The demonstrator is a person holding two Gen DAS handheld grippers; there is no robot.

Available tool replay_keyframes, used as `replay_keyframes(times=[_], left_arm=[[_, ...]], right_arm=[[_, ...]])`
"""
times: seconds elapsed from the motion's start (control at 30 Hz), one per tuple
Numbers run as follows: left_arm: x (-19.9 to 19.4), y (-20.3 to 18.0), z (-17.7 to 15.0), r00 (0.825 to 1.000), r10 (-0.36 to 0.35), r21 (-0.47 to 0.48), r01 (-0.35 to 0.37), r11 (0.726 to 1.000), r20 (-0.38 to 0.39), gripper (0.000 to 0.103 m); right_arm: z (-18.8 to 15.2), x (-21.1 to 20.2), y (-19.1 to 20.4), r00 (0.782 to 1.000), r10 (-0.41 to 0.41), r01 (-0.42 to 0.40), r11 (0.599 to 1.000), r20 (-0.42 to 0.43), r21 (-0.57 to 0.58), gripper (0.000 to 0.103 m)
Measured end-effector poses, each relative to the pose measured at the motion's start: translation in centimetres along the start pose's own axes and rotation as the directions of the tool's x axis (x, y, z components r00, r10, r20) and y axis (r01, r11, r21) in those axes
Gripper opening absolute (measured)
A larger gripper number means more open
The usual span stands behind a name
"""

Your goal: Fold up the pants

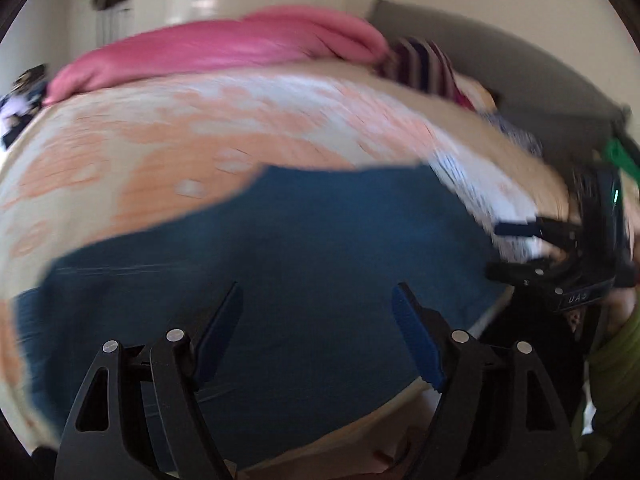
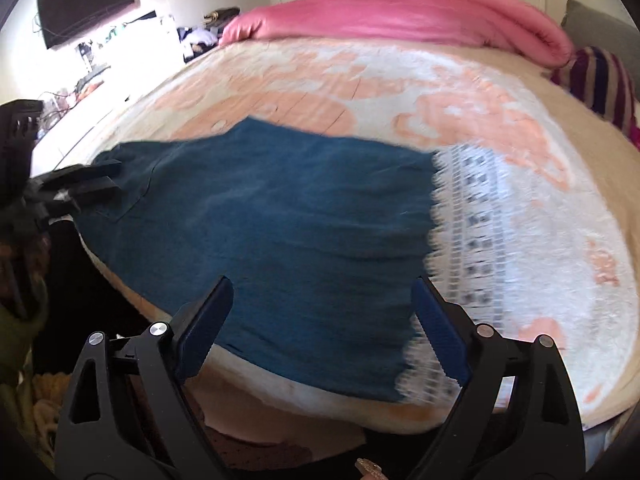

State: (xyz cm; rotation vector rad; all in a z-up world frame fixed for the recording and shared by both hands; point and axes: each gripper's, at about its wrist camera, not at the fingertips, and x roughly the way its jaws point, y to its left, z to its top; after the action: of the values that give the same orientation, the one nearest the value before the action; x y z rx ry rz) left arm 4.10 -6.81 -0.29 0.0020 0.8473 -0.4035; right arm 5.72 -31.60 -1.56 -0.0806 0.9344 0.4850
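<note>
Dark teal pants (image 1: 300,240) (image 2: 280,220) lie spread flat on the bed, with a white patterned lace hem (image 2: 472,240) (image 1: 472,184) at their right end. My left gripper (image 1: 318,286) hangs open above the pants with nothing between its blue pads. In the right wrist view the left gripper (image 2: 114,180) sits at the left end of the pants near the bed's edge. My right gripper (image 2: 323,280) is open too, over the near edge of the pants beside the lace, empty. The left wrist view is blurred and shows the right gripper (image 1: 504,248) at the far right.
A peach and white blanket (image 2: 440,92) covers the bed. A pink duvet (image 2: 400,20) (image 1: 224,52) is bunched along the far side, a striped pillow (image 2: 600,76) at the right. A wall TV (image 2: 86,0) and cluttered desk stand left. A green sleeve (image 1: 616,360) shows.
</note>
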Motion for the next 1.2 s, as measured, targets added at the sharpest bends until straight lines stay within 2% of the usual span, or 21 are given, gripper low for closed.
replay_keyframes(times=[0.03,0.1,0.17,0.23,0.33,0.43,0.5,0.6,0.67,0.77,0.9,1.0,1.13,1.2], left_arm=[[1.3,-0.6,-0.2,0.999,-0.005,0.007,0.005,1.000,-0.031,0.076],[2.9,-0.7,-0.6,0.997,0.034,0.029,-0.032,0.999,-0.063,0.076],[4.3,0.4,-1.5,0.993,0.070,0.031,-0.068,0.997,-0.099,0.076],[4.1,1.2,-1.9,0.996,0.031,0.010,-0.030,0.999,-0.079,0.076],[3.6,1.2,-1.4,0.997,0.019,-0.010,-0.020,1.000,-0.079,0.076],[2.2,1.4,-0.1,0.998,-0.030,-0.049,0.027,0.998,-0.054,0.077],[1.2,1.6,1.4,0.999,-0.022,-0.035,0.022,0.999,-0.024,0.077],[1.3,2.4,4.5,1.000,-0.004,-0.043,0.004,0.999,0.003,0.077],[2.3,3.1,6.6,1.000,-0.018,-0.065,0.017,0.998,-0.005,0.077],[4.0,4.3,8.6,0.999,-0.027,-0.093,0.024,0.995,-0.030,0.077],[7.3,6.0,9.9,0.996,0.000,-0.113,-0.010,0.994,-0.086,0.077],[9.6,7.2,10.1,0.992,-0.015,-0.141,-0.003,0.990,-0.124,0.077],[12.0,7.9,9.9,0.989,-0.064,-0.160,0.042,0.986,-0.136,0.077],[12.7,7.8,9.8,0.988,-0.091,-0.162,0.070,0.984,-0.127,0.077]], right_arm=[[-0.1,0.5,-0.1,1.000,-0.003,0.003,1.000,-0.018,0.008,0.084],[-0.6,1.3,-0.9,0.998,-0.032,0.034,0.999,-0.060,0.033,0.084],[-1.1,1.7,-2.0,0.997,-0.003,0.010,0.996,-0.075,0.090,0.084],[-1.1,1.5,-2.3,0.998,0.026,-0.018,0.993,-0.062,0.115,0.084],[-0.9,1.2,-2.4,0.998,0.041,-0.034,0.992,-0.057,0.118,0.086],[0.5,-1.4,-3.4,0.999,0.030,-0.035,0.993,0.042,0.109,0.086],[2.0,-3.0,-4.8,0.994,-0.015,0.003,0.993,0.105,0.115,0.086],[4.8,-3.1,-8.2,0.988,-0.061,0.039,0.988,0.143,0.150,0.086],[6.2,-2.1,-10.7,0.990,-0.090,0.067,0.976,0.104,0.209,0.074],[8.6,0.3,-13.4,0.995,-0.031,0.009,0.972,0.091,0.236,0.064],[9.3,3.3,-14.6,0.999,-0.035,0.030,0.973,0.019,0.227,0.059],[8.9,5.6,-16.0,0.999,0.039,-0.032,0.963,-0.022,0.266,0.055],[8.0,6.7,-16.3,0.997,0.073,-0.069,0.960,-0.003,0.271,0.052],[7.8,6.5,-16.1,0.996,0.092,-0.091,0.963,0.008,0.255,0.043]])
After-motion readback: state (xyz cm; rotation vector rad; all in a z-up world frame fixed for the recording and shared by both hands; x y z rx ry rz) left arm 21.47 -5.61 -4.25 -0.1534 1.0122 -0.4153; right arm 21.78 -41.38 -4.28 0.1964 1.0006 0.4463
